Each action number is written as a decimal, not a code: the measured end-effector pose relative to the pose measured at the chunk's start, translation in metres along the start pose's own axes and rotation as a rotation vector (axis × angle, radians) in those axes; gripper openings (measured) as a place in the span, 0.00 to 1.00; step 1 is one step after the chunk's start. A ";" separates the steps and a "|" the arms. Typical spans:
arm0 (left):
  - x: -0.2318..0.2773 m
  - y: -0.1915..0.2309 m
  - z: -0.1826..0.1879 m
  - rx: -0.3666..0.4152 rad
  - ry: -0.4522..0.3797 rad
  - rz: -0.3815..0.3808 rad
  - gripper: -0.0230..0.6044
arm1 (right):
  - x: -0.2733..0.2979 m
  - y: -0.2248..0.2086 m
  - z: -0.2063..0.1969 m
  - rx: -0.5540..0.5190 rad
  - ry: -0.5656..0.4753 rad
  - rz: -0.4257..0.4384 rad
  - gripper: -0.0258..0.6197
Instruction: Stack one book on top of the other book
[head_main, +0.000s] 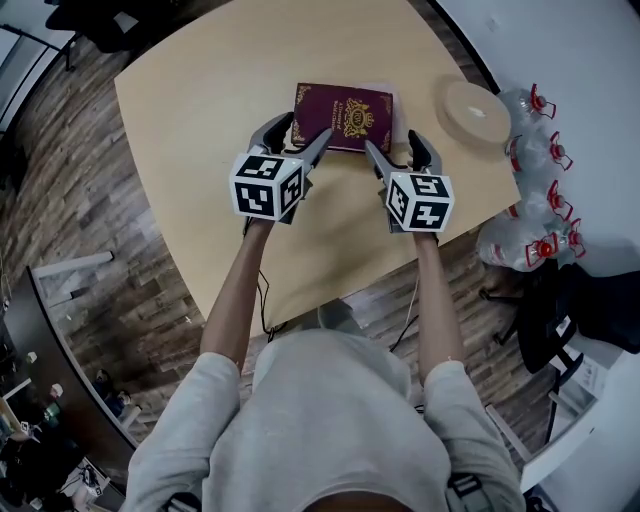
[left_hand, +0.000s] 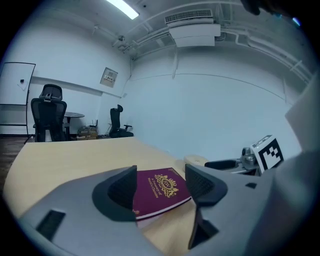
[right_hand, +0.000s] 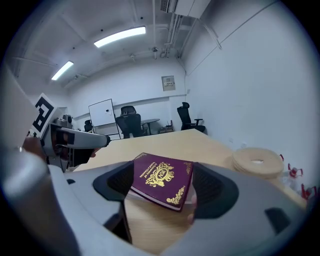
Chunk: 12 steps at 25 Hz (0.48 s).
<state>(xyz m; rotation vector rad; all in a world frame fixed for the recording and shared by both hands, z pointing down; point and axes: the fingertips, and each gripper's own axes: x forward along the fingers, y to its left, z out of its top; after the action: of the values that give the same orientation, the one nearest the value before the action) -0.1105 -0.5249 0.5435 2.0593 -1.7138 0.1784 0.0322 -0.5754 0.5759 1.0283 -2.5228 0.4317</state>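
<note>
Maroon gilt-stamped book on wooden table

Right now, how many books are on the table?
2: a maroon book lying flat on the table, and a pale book mostly hidden beneath it, only its edges showing.

- Seen from the head view, the table lies bare from 8 round to 12 o'clock of the maroon book, leaving wide room to pass.
- At 3 o'clock a pale round disc lies flat, near the book but apart from it, with a lane of bare wood between.
- Farther out at 3 to 4 o'clock, past the table's edge, clear bottles with red caps crowd that side.
- The left gripper at 7 o'clock and the right gripper at 5 o'clock hang with jaws apart, and a bare gap lies between them.
</note>
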 end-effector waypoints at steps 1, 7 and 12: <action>-0.004 -0.004 -0.001 0.004 0.001 -0.002 0.53 | -0.005 0.001 0.002 -0.001 -0.007 -0.001 0.59; -0.028 -0.024 0.002 0.046 -0.021 -0.005 0.35 | -0.033 0.011 0.009 -0.029 -0.039 -0.001 0.40; -0.055 -0.037 0.000 0.077 -0.047 0.013 0.20 | -0.057 0.022 0.009 -0.044 -0.061 -0.001 0.29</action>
<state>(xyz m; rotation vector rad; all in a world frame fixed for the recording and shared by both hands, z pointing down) -0.0865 -0.4708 0.5134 2.1234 -1.7748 0.2051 0.0524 -0.5299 0.5391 1.0410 -2.5737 0.3485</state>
